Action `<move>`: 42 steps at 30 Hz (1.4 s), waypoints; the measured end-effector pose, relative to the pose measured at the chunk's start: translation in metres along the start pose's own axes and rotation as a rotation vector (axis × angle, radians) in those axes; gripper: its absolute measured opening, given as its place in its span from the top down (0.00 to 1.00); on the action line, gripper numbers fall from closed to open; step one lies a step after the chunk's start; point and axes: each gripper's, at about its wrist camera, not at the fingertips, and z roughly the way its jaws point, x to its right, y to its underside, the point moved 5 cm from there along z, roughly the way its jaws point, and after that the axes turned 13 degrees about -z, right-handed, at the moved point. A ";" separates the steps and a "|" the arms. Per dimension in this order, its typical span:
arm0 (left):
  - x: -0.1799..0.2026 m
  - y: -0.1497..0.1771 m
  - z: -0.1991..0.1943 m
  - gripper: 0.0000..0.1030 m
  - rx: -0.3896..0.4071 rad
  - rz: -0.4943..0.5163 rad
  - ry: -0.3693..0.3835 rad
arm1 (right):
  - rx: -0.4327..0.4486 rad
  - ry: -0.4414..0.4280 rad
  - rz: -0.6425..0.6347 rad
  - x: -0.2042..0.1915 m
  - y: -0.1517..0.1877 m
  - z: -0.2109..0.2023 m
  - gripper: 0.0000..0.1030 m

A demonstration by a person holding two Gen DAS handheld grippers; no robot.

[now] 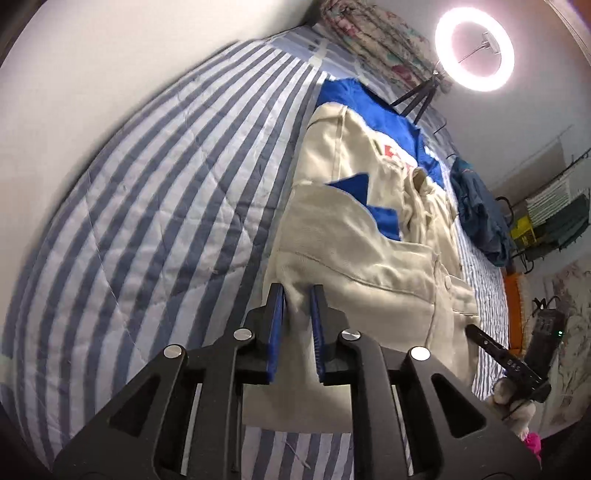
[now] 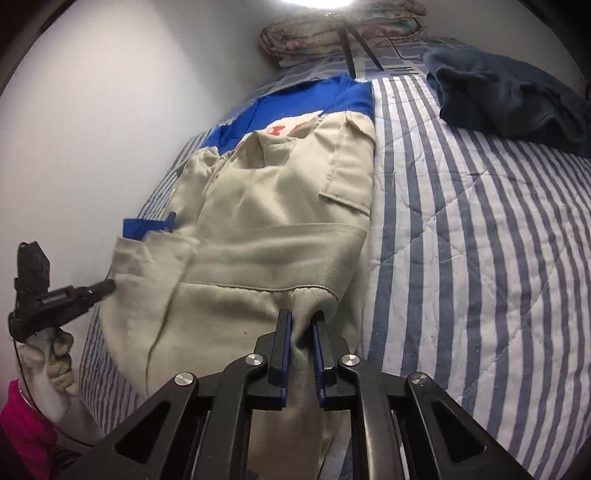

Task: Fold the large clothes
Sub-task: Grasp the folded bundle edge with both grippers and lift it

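Two grippers hold the near hem of the beige and blue jacket [image 1: 362,236], which lies on the striped bed [image 1: 155,192]. The left gripper [image 1: 298,295] and the right gripper [image 2: 303,321] each have jaws pinching cloth. The fabric looks soft and limp, so corners are good holds. Its long axis runs away, collar far.

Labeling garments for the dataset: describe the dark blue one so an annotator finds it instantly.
Start at the striped quilt covering the bed. Beside the beige-and-blue jacket, near the folded floral bedding at the far end, lies the dark blue garment. Unlike the spread-out jacket, it is a crumpled, single-colour heap.
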 end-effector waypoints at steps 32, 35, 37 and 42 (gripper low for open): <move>0.051 0.003 0.041 0.82 0.014 0.265 -0.031 | -0.019 0.063 -0.147 -0.030 0.003 -0.004 0.69; 0.059 -0.011 0.024 0.77 0.046 0.225 0.013 | 0.069 0.100 -0.149 -0.025 0.006 -0.034 0.59; 0.069 -0.024 0.015 0.61 0.049 0.200 0.070 | 0.091 0.121 -0.141 -0.019 0.007 -0.054 0.59; 0.094 -0.057 -0.013 0.50 0.095 0.262 0.075 | 0.154 0.084 -0.081 0.004 -0.016 -0.099 0.56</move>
